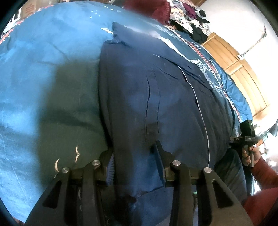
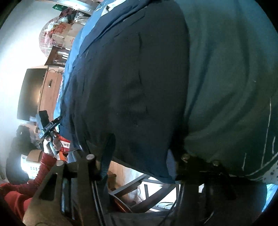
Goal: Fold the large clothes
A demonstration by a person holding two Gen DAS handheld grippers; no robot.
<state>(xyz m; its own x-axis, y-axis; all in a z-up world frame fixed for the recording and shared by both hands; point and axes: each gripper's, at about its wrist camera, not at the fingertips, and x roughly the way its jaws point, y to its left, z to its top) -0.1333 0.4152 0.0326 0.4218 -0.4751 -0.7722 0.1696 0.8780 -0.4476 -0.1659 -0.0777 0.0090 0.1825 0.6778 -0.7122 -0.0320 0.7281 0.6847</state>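
A large dark navy garment [image 1: 156, 87] with thin white piping lies spread on a blue bedspread [image 1: 43, 60]. My left gripper [image 1: 134, 146] is at the garment's near edge. Its jaws stand apart and a bunched fold of the cloth runs between them. In the right wrist view the same garment [image 2: 130, 78] fills the middle, and its hem crosses between the parted fingers of my right gripper [image 2: 140, 146]. Each gripper also shows in the other's view, held in a hand: the right gripper [image 1: 246, 135] and the left gripper [image 2: 48, 126].
A heap of mixed clothes [image 1: 191, 17] and a maroon garment [image 1: 147, 8] lie at the bed's far end. Wooden doors [image 1: 234, 60] stand to the right. Cardboard boxes [image 2: 64, 33], a dark screen [image 2: 31, 92] and a chair frame [image 2: 147, 191] sit beyond the bed edge. The person wears red sleeves [image 2: 45, 165].
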